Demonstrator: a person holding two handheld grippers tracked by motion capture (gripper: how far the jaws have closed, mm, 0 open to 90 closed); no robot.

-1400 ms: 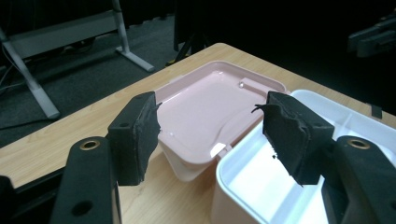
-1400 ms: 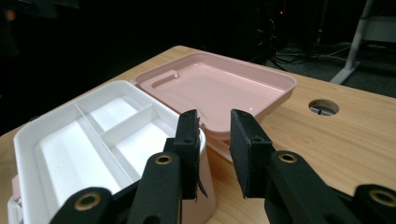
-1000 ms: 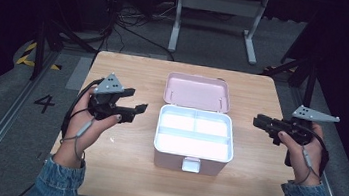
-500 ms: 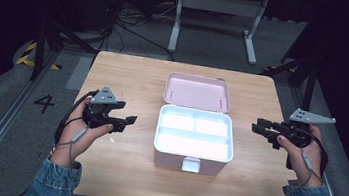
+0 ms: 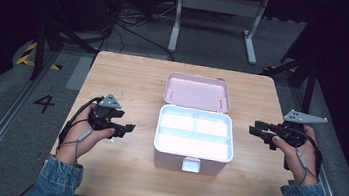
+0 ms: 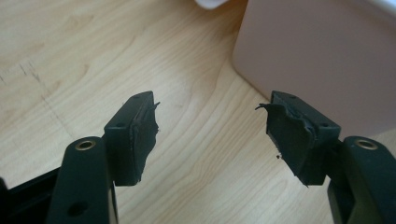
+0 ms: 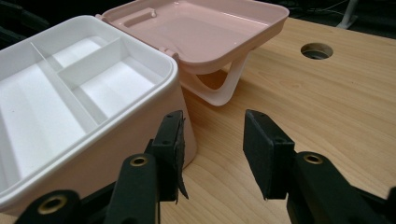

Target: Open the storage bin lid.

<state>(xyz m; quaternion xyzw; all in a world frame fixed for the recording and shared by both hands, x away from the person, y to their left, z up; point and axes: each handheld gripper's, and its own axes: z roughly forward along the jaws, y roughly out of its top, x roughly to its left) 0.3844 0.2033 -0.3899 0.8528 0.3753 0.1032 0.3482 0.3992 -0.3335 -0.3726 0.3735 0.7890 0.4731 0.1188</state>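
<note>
Flanking: pink storage box, set mid-desk with lid flung back, between both grippers.
Step in hand: approaching, by the look of it; nothing gripped, closing the box or lifting its tray the likely aim.
Left gripper: low over the desk, left of the box, jaws spread and empty; pink box wall just ahead on one side in the left gripper view.
Right gripper: near the box's right wall, not touching, jaws spread with nothing between; worn pads aimed past the box corner.
Box contents: white divided tray, three compartments, all bare.
Lid: lying open behind the base, inner face up; white carry handle hanging beneath it, resting on the wood.
Front latch: white tab at the near side, undone.
Next move calls for: reaching rearward over the base to catch the lid edge, swinging it forward, then pressing the latch.
In the way: little; a cable hole in the desk beyond the lid, well apart.
Around: a white frame leg on the floor beyond the desk.
</note>
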